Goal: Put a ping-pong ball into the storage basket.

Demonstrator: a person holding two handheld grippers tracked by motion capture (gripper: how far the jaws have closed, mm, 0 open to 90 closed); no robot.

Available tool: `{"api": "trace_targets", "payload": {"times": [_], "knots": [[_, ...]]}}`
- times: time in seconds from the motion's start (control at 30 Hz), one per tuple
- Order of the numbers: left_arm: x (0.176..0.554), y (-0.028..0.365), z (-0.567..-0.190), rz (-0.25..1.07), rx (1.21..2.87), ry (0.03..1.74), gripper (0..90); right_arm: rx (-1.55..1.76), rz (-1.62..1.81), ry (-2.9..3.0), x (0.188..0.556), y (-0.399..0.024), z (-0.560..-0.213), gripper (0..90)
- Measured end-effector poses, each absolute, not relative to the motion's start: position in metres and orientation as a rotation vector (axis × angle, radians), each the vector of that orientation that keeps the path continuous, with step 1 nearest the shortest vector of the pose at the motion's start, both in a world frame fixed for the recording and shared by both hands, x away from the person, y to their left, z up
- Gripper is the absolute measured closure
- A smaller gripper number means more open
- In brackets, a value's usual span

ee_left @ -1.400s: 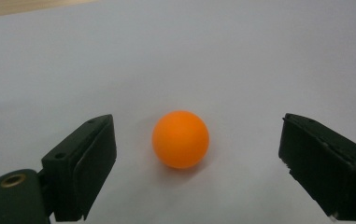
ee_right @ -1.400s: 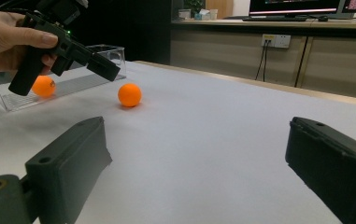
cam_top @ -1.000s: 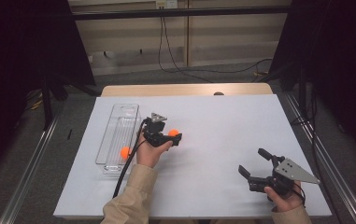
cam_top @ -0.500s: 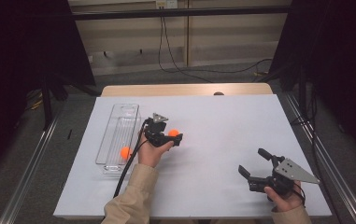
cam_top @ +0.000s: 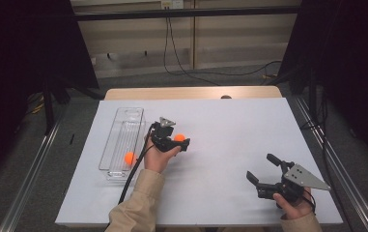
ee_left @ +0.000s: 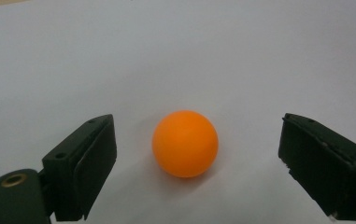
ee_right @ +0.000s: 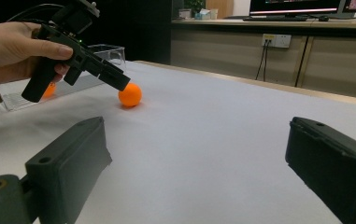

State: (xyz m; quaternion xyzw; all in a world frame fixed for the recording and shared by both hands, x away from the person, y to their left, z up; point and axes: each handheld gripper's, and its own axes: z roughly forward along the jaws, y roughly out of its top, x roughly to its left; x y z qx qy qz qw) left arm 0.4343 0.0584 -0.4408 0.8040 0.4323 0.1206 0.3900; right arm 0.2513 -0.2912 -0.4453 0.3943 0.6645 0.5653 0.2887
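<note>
A: Two small orange plastic balls are in play. One [cam_top: 179,137] sits loose on the white worktop [cam_top: 230,145], and it lies right between the jaws of my left gripper [ee_left: 199,154], neither pad touching it. The other orange ball [cam_top: 130,157] already rests inside the long clear plastic tray [cam_top: 128,116], off at about nine o'clock from my left hand [cam_top: 158,157].

B: So the left gripper is released?

A: Yes, spread wide, with bare worktop showing on both sides of the ball. My right gripper [cam_top: 264,170] is also released and holds nothing, parked well apart at about four o'clock from the ball, near the worktop's front edge.

B: How would you close on it well?

A: As I judge it, the ball sits a little nearer my left-hand pad than the right, so I would shift slightly to centre it first. Otherwise one pad arrives early and knocks the ball away, since it is light, smooth and round. Then I would keep the jaws low, so that the pads meet the ball at its widest line rather than above it, and squeeze slowly and evenly.

B: And after that?

A: Lift straight up before swinging toward nine o'clock, clear the tray's wall, and set it down low inside so it does not bounce out.
</note>
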Motion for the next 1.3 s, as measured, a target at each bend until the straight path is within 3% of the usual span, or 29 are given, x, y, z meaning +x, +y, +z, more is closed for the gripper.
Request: {"api": "trace_targets", "payload": {"times": [1.3], "knots": [[0.441, 0.05, -0.452, 0.314, 2.065, 1.1, 12.7, 1.053, 1.51, 1.775, 0.251, -0.291, -0.445, 4.9]]}}
